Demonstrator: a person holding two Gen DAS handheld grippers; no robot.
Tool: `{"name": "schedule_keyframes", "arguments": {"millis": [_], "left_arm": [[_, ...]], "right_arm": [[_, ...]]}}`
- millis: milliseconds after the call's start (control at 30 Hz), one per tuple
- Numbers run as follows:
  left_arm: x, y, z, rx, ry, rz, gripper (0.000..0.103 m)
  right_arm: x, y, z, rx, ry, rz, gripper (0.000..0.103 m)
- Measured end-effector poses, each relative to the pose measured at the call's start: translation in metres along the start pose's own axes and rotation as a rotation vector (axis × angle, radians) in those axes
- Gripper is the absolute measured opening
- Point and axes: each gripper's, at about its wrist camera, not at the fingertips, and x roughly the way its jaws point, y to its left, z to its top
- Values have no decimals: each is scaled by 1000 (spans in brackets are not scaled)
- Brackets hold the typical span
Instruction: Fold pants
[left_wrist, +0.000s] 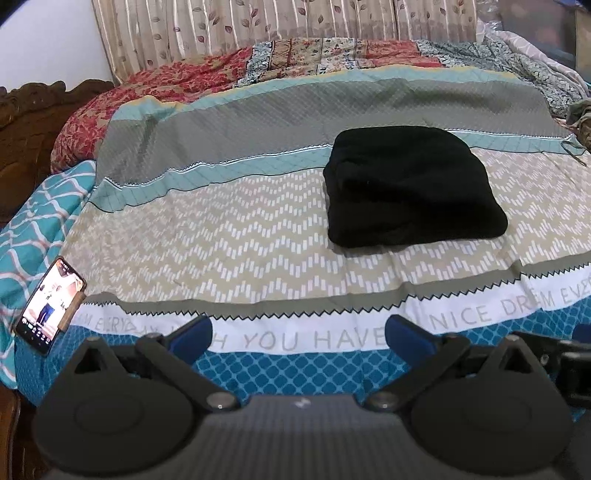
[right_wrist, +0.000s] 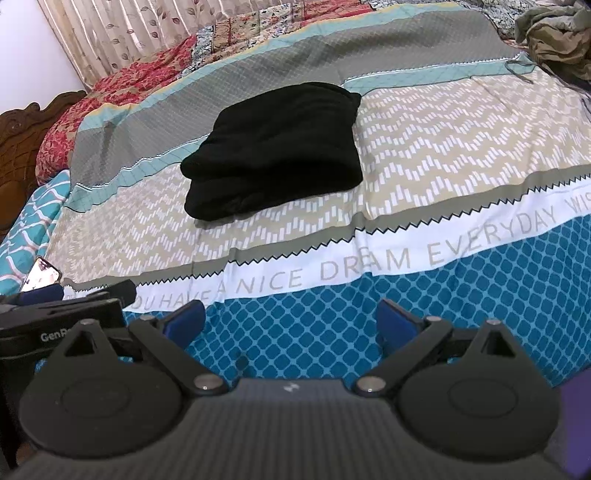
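Bed (left_wrist: 258, 229) filling most of both views, covered by a banded sheet (left_wrist: 229, 258) of grey, teal, beige zigzag, a white lettered strip and blue lattice. Folded into a thick black block, pants (left_wrist: 413, 188) lying at right of centre in the left view, on the teal and beige bands; phone (left_wrist: 50, 304) with lit screen at lower left edge. Red and floral quilt (left_wrist: 155, 88) bunched along the top, olive cloth (right_wrist: 557, 40) heaped at upper right in the right view.

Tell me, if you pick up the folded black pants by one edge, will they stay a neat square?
Probably not. The black pants lie in soft stacked layers with rounded edges, so they would likely droop and unfold. They look like thick cloth, so pushing might bunch them on the bedsheet rather than slide them.
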Motion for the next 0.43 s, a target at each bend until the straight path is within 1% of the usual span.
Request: {"name": "schedule_keyframes", "arguments": {"millis": [167,267,367,433], "left_arm": [[3,1,0,-11,26,-12,103],[0,1,-1,-9,5,-20,102],[1,3,-1,-15,13,-59,101],[2,0,-1,-13,16,-70,103]], "right_arm": [[0,0,-1,-2,3,-1,101],[1,-2,-1,-4,3,-4,101],[0,-2,-1,-13,-2,-10,101],[0,-2,-1,-22,-6,-16,101]]}}
